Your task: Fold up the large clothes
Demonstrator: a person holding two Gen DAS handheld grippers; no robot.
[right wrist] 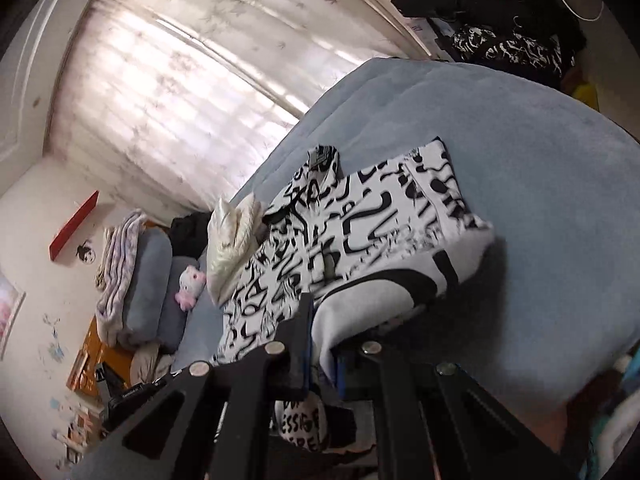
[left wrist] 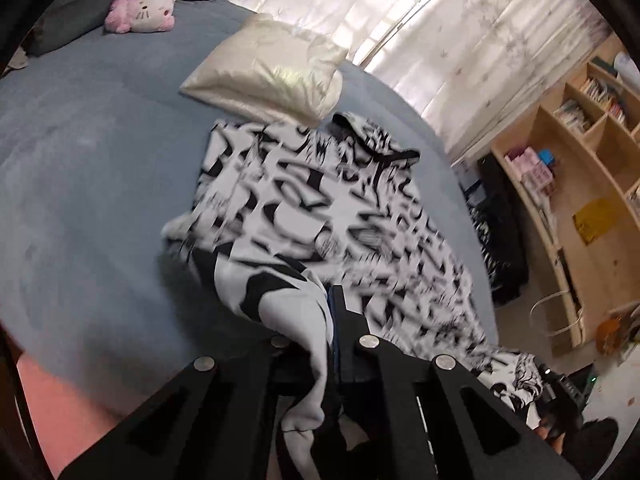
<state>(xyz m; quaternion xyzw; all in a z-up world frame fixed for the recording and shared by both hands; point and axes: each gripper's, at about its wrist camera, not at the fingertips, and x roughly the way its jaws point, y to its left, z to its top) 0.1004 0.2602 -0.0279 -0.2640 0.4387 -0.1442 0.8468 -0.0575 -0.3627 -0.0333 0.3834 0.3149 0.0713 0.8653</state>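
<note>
A large white garment with a black graffiti print (left wrist: 320, 216) lies spread on a blue-grey bed (left wrist: 88, 184). My left gripper (left wrist: 320, 320) is shut on a lifted edge of the garment, and pale cloth hangs down between its fingers. In the right wrist view the same garment (right wrist: 360, 216) stretches away across the bed (right wrist: 540, 200). My right gripper (right wrist: 324, 340) is shut on another edge of it, with white cloth bunched between the fingers. Both grippers hold the cloth a little above the bed.
A cream pillow (left wrist: 268, 76) touches the garment's far end, also in the right wrist view (right wrist: 236, 240). A pink and white plush cat (left wrist: 140, 12) sits further back. Wooden shelves (left wrist: 580, 168) stand beyond the bed's right edge. Curtains (right wrist: 180, 92) cover the window.
</note>
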